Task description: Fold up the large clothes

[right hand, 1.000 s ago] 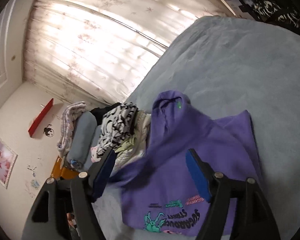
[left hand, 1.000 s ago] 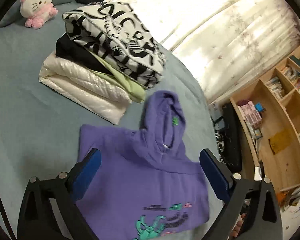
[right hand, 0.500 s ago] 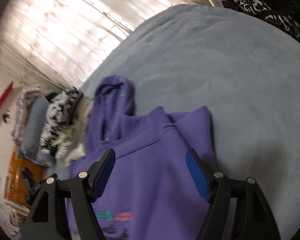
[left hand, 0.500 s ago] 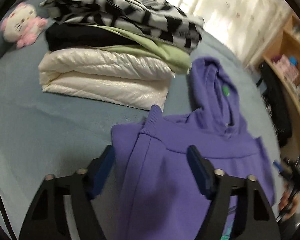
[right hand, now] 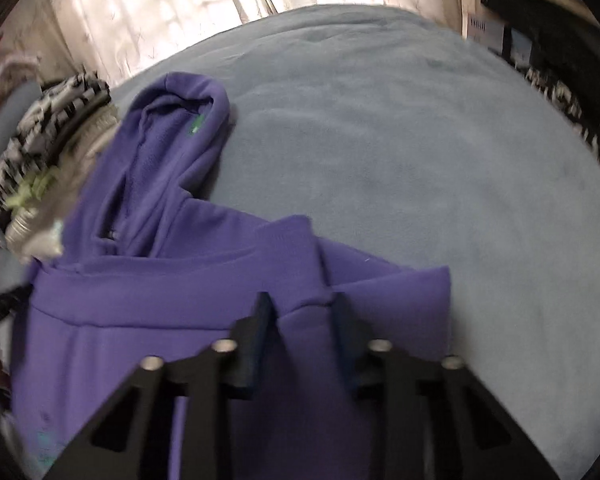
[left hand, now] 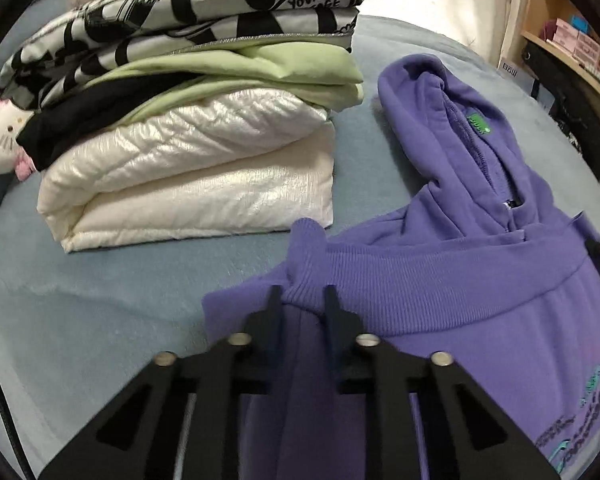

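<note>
A: Okay, quick one. Where's the purple hoodie [left hand: 440, 280] sitting?

B: It's lying on the blue-grey bedspread [left hand: 100, 288], just beside the folded stack [left hand: 196, 128], hood pointing away from the cameras and print side up. Its ribbed hem band [left hand: 420, 276] is lying doubled up across the body, just under the hood.

A: Claws?

B: Left gripper [left hand: 300, 300] has just been closing and is now pinching the bunched rib corner on the stack side of the hoodie. Right gripper [right hand: 300, 308] has also just been closing; fabric from the corner far from the stack is sitting between its fingers, pads looking pressed in, though that view is blurry.

A: So both are clamped on cloth, nearly shut. What's the step?

B: I'm guessing it's taking hold of both corners of the doubled edge to carry the next fold.

A: Tips for doing it well?

B: Make sure each pinch is catching every layer, not just the top rib. Lift both corners together and level, keeping the edge taut between them so it isn't sagging. Steer the hoodie clear of the stack, since the white quilted piece [left hand: 204, 192] is lying very close to the left corner.

A: Risk?

B: Thick rib slipping out of one pinch and the fold going crooked.
</note>
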